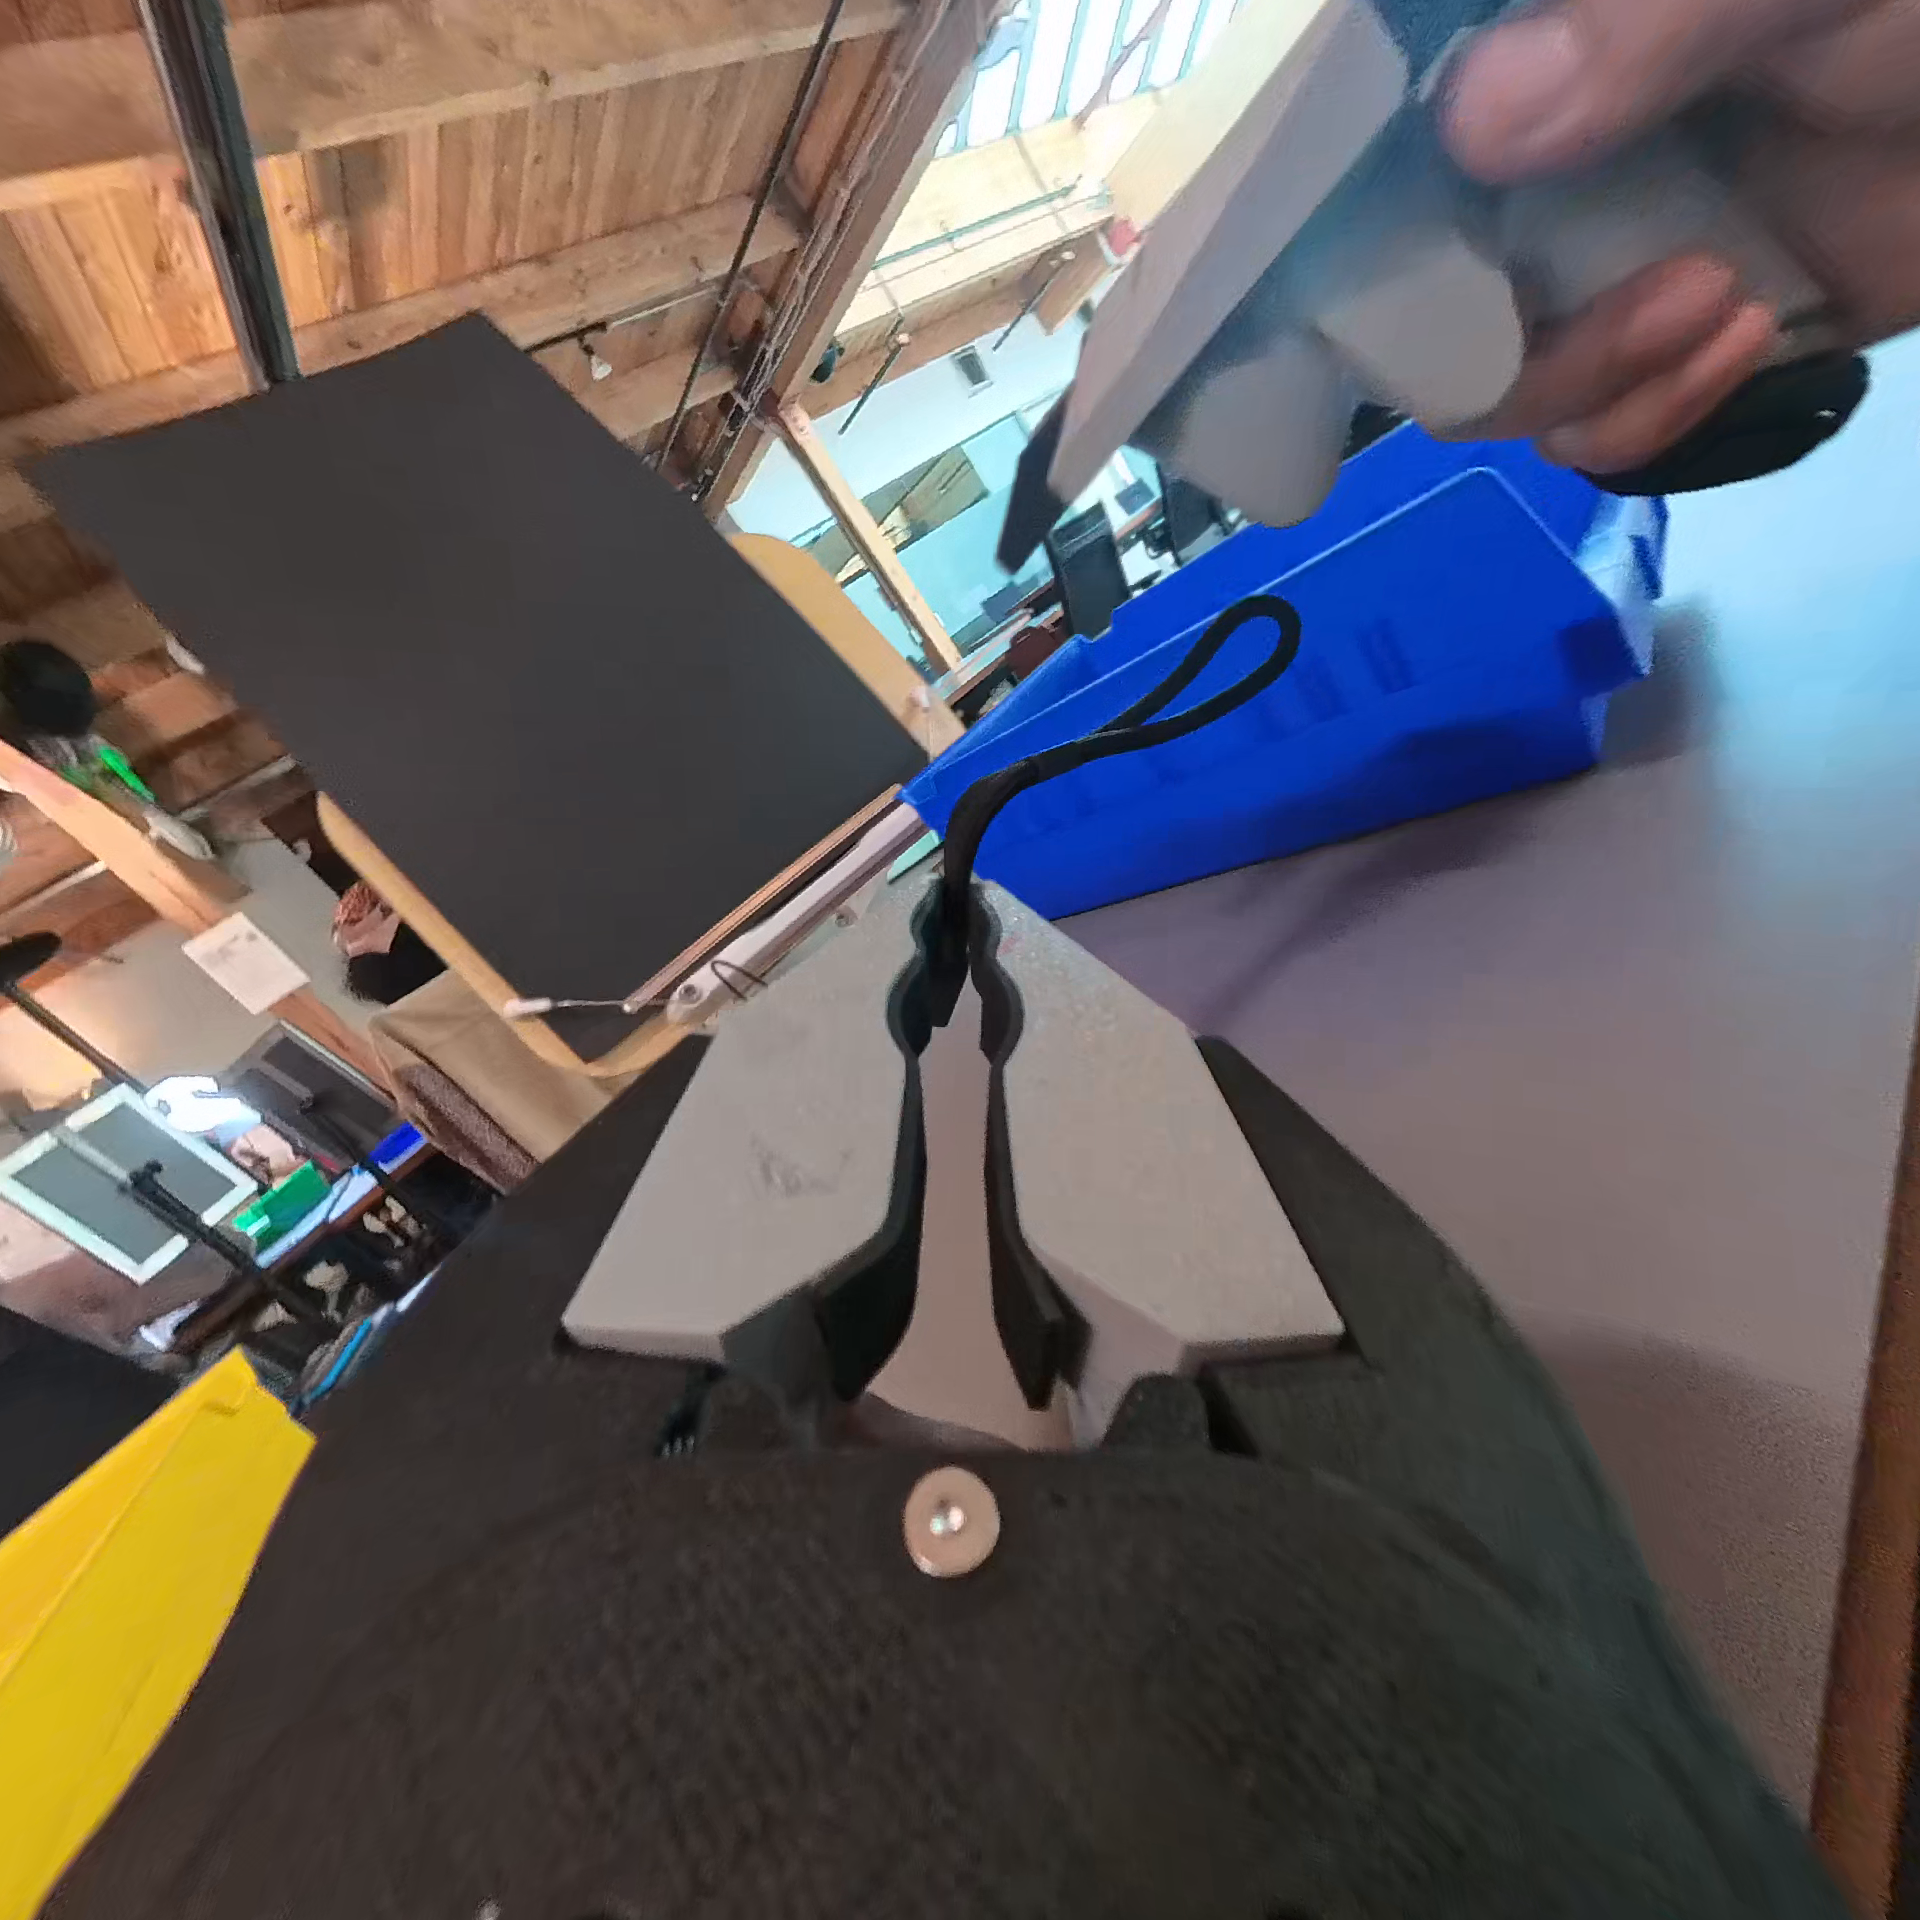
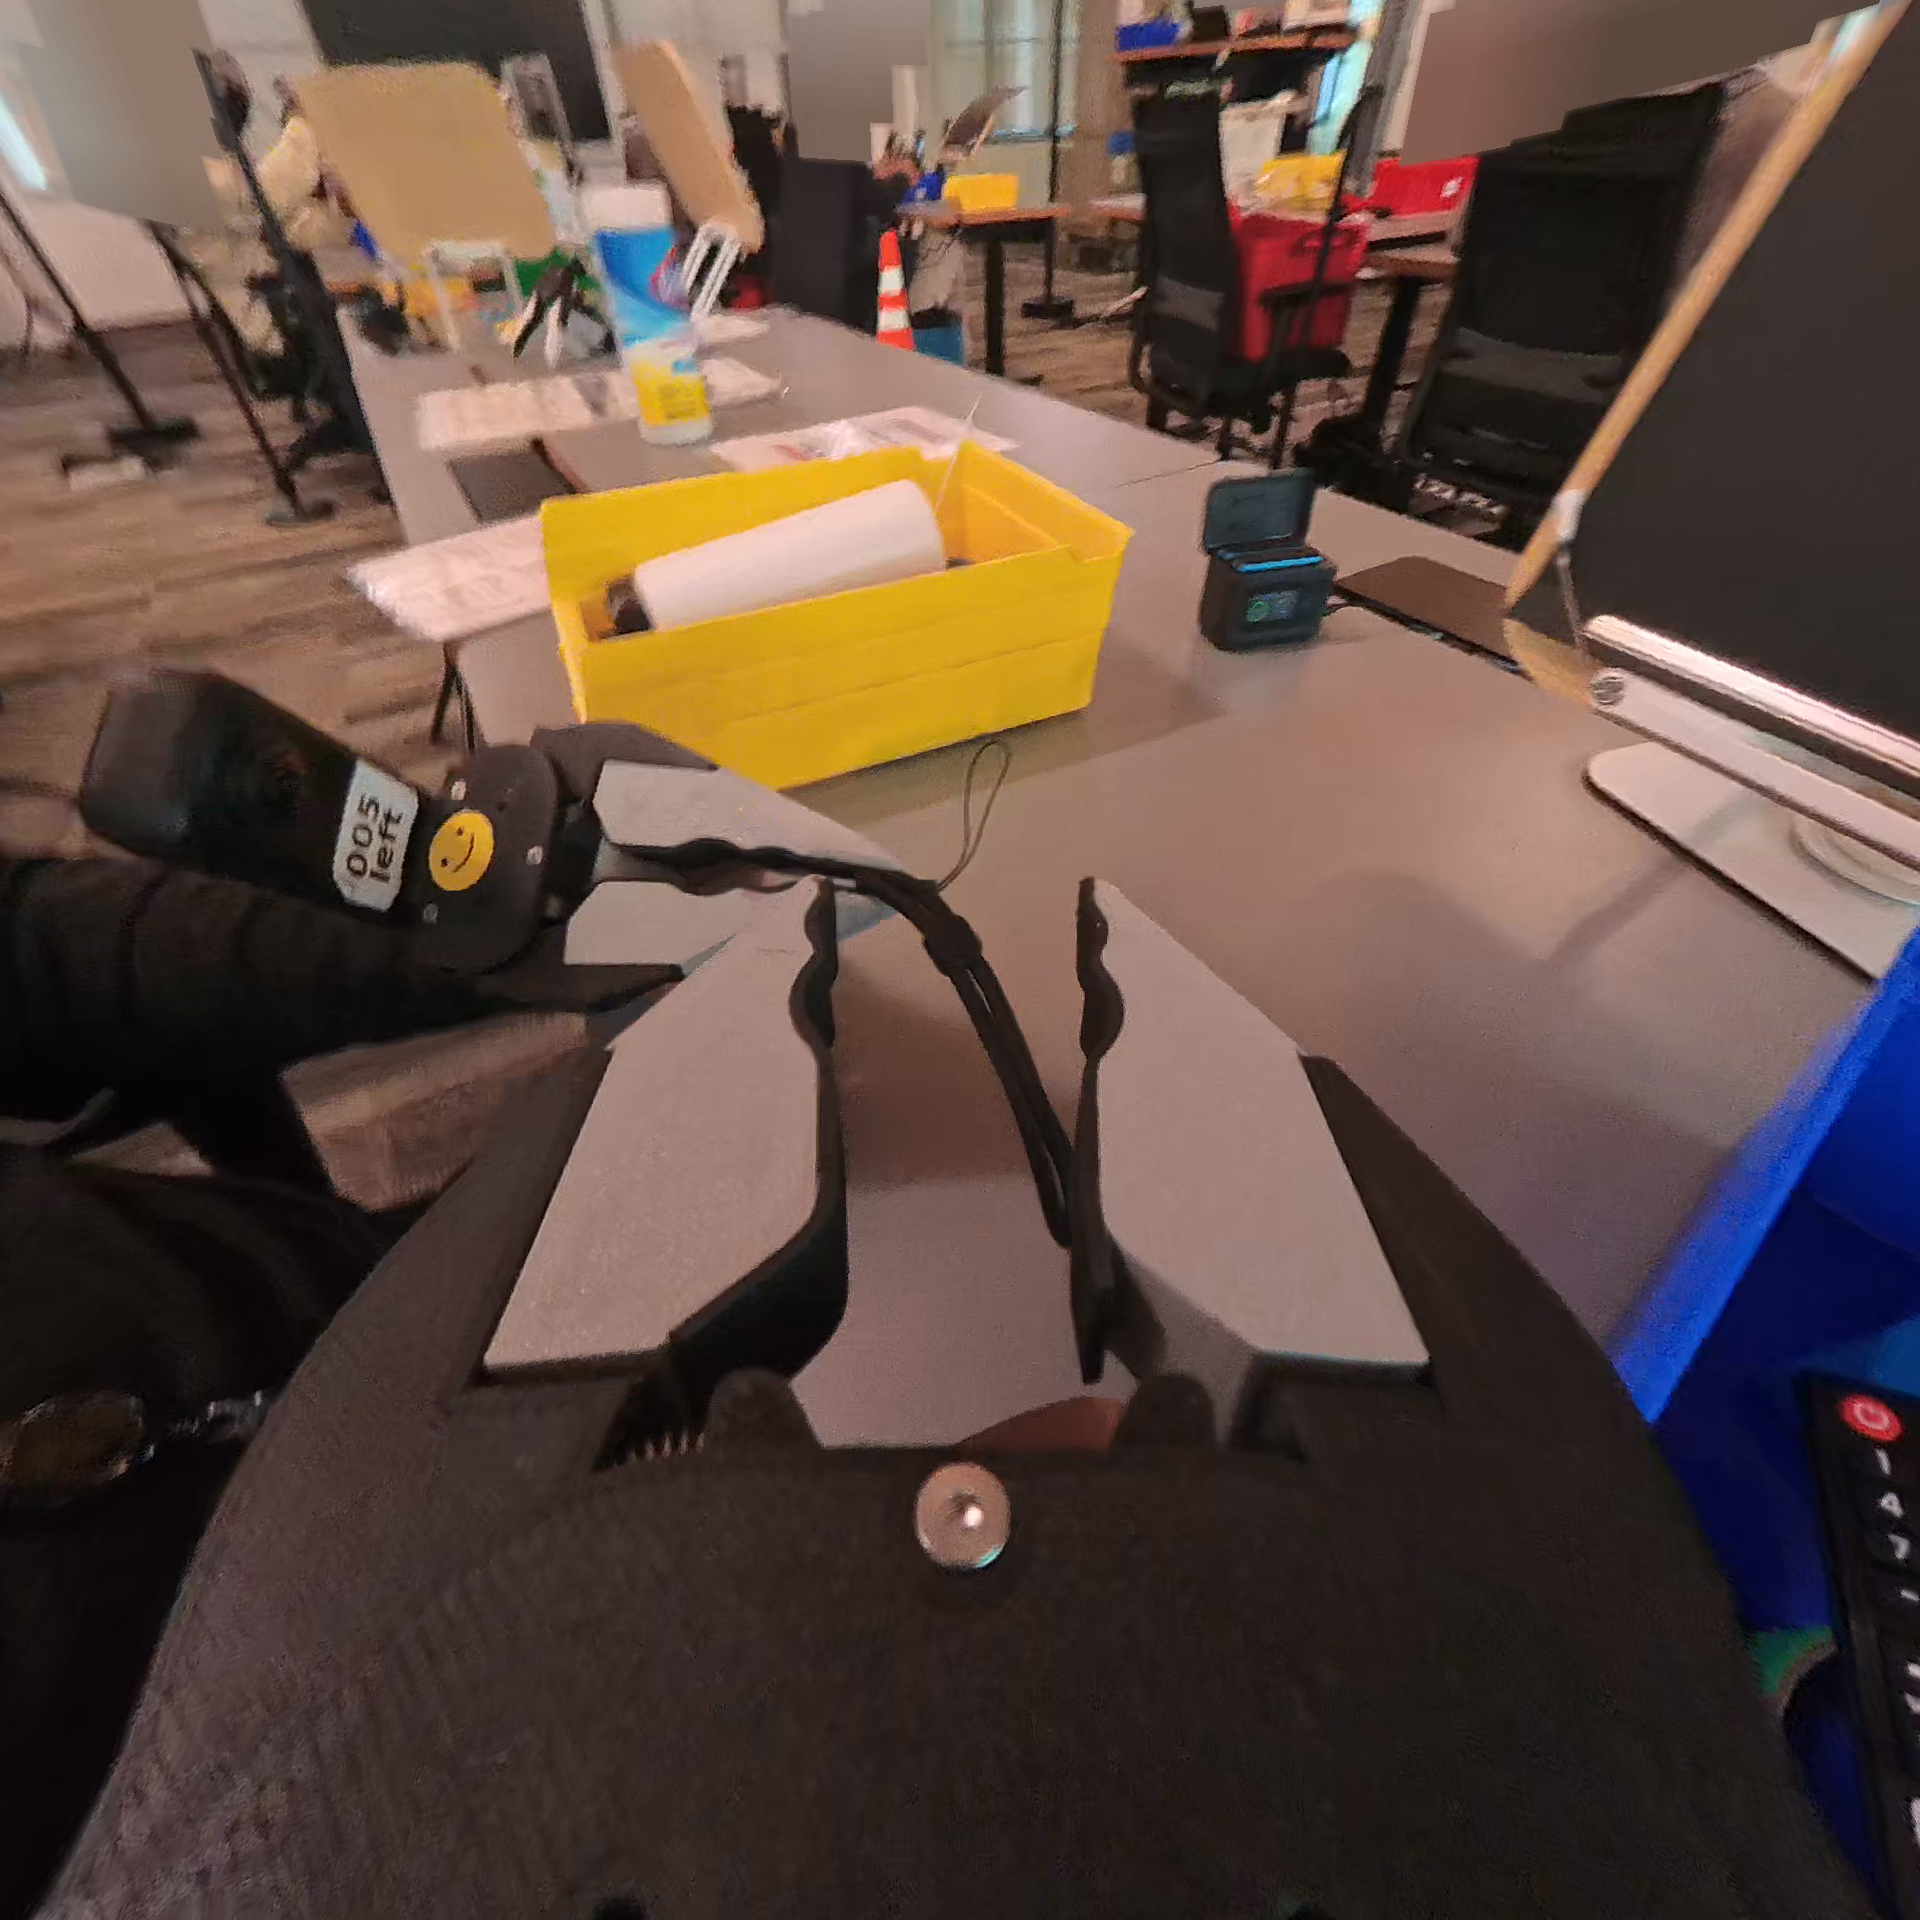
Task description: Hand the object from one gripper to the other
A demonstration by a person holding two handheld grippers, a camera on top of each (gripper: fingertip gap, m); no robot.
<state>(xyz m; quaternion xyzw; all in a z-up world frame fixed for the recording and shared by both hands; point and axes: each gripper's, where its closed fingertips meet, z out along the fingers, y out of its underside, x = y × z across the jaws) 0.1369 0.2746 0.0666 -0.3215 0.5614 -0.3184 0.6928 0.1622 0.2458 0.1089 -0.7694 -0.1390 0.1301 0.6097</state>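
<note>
Left wrist view: blurred right claw (image 1: 1288,416), strap (image 1: 1195,696) end hidden in left claw (image 1: 956,935)

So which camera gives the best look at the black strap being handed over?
The left wrist view: the black strap stands out against the blue bin, pinched in the left gripper. The right wrist view shows it running between the open right gripper's fingers, partly hidden.

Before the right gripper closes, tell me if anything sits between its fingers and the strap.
Nothing visible does. The left gripper pinches one end of the black strap, and the strap's loop already lies in the open gap of the right gripper, close to one finger, with only the table beneath.
</note>
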